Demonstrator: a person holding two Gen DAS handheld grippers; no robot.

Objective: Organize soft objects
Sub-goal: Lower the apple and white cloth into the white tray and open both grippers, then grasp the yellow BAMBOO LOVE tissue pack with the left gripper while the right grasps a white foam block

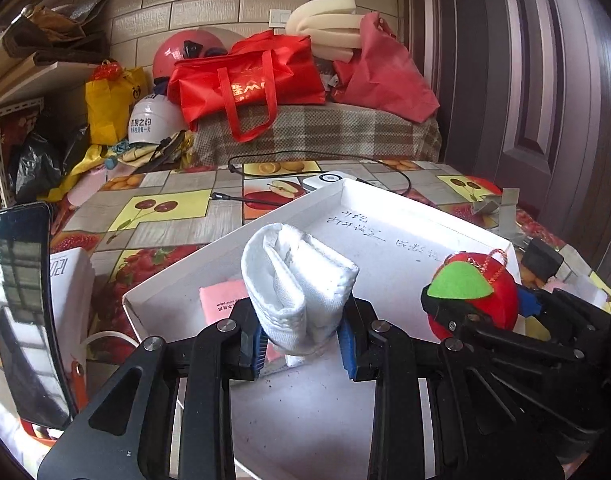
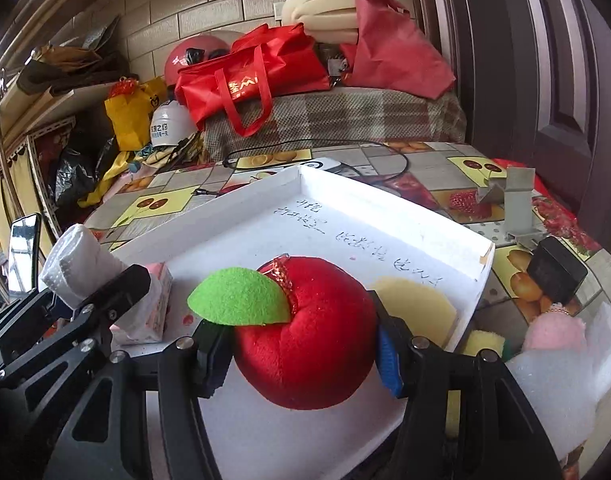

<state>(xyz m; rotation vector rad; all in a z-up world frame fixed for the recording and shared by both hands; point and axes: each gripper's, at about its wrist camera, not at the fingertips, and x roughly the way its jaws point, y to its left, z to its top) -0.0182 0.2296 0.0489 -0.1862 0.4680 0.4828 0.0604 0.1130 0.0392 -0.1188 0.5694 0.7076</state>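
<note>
My left gripper [image 1: 303,344] is shut on a folded white cloth [image 1: 297,280] and holds it over the near part of a shallow white box [image 1: 385,204]. My right gripper [image 2: 305,354] is shut on a red plush apple [image 2: 309,328] with a green felt leaf, over the same box [image 2: 385,204]. The apple also shows at the right of the left wrist view [image 1: 481,296], and the cloth at the left of the right wrist view [image 2: 77,264]. A pink tissue packet [image 2: 153,304] and a yellow sponge [image 2: 417,304] lie in the box.
The box sits on a fruit-print tablecloth [image 1: 165,208]. A pink plush [image 2: 553,330], white foam [image 2: 565,376] and a black block [image 2: 555,274] lie right of the box. A grey stand [image 2: 517,204], a black cable [image 1: 313,156], a phone [image 1: 21,312] and red bags [image 1: 249,80] surround it.
</note>
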